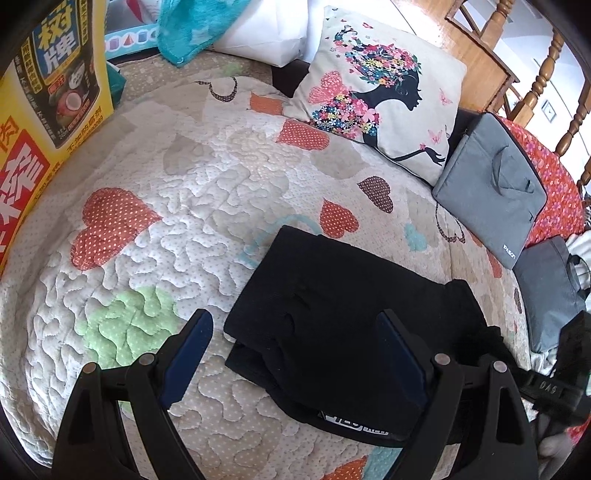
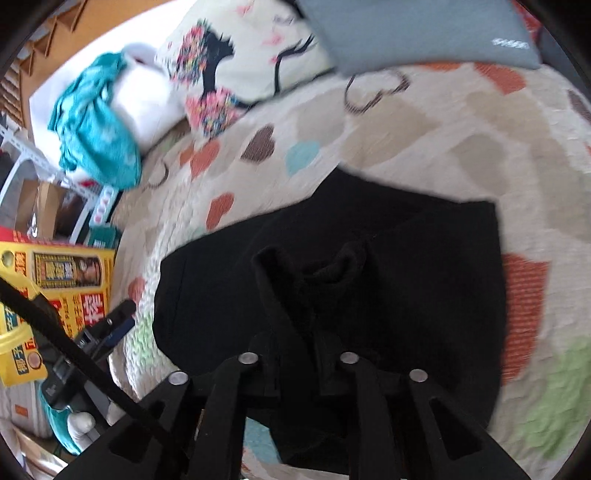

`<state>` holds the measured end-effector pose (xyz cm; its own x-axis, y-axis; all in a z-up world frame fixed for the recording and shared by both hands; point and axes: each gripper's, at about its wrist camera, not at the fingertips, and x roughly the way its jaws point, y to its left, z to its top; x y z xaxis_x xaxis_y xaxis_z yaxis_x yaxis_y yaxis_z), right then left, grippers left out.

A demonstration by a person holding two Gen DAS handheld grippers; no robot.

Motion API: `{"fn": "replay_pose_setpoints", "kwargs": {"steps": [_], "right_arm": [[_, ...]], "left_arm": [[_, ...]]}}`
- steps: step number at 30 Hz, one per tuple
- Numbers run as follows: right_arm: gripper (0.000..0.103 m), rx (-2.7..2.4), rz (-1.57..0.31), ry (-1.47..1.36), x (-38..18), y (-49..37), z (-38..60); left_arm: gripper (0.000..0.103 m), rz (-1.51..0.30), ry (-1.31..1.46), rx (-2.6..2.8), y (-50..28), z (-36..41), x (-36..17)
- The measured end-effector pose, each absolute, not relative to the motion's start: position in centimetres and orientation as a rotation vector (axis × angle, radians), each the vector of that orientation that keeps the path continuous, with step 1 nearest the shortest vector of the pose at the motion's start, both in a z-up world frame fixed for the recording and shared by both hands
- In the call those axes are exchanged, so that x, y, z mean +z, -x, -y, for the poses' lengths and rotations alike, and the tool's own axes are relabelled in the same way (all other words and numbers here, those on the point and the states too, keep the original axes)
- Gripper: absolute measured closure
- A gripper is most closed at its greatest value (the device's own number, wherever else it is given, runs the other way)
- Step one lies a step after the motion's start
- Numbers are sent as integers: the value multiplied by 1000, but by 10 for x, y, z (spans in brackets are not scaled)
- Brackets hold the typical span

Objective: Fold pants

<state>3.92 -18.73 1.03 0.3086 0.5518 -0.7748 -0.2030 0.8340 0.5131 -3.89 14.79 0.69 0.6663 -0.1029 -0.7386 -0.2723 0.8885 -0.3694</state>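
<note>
black pants lie folded on the heart quilt, one fold pinched by the right gripper

at the far left, a yellow printed box (image 1: 55, 92) is seen standing at the edge of the bed, with a teal fleece cloth (image 1: 192, 26) draped over a white pillow (image 1: 266, 40) just beyond it. the heart-patterned quilt (image 1: 155, 229) is spread across the whole bed, stitched in wavy lines and dotted with orange, brown, green and blue hearts.

in the left wrist view, the left gripper (image 1: 295, 336) is held low over the quilt with its jaws spread wide and nothing pressed between the blue pads (image 1: 192, 347). one finger is set over bare quilt, the other over the cloth. the black pants (image 1: 332, 295) are laid in a folded stack, partly between those fingers, with a white label showing at the near edge.

further right, a butterfly-and-silhouette cushion (image 1: 380, 92) is propped at the head of the bed, and a grey laptop bag (image 1: 491, 184) is laid beside it, with a second grey bag (image 1: 550, 291) nearer the edge.

in the blurred right wrist view, the right gripper (image 2: 306, 332) is seen drawn nearly together, and a raised ridge of the black pants (image 2: 332, 266) is gathered up between its fingers; the grip appears to be on that fold. the left gripper (image 2: 110, 325) is glimpsed at the left, beside the pants.
</note>
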Motion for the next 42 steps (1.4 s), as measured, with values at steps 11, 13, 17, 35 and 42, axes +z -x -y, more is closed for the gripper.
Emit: {"fn": "replay_pose_setpoints", "kwargs": {"steps": [11,13,17,35,42], "right_arm": [[56,581,-1006,-454,53,-28,219],[56,505,-1005,-430,54,-30,235],[55,472,-1011,-395,51,-26,250],[55,329,-961,-463,30,-4,334],[55,432,-989,-434,31,-12,313]], "left_arm": [[14,-808,492,-87,45,-107,24],[14,-838,492,-189,39,-77,26],[14,-900,395,-213,24,-27,18],[94,-1111,278,-261,11,32,-11],[88,-1076,400,-297,40,2,-20]]}}
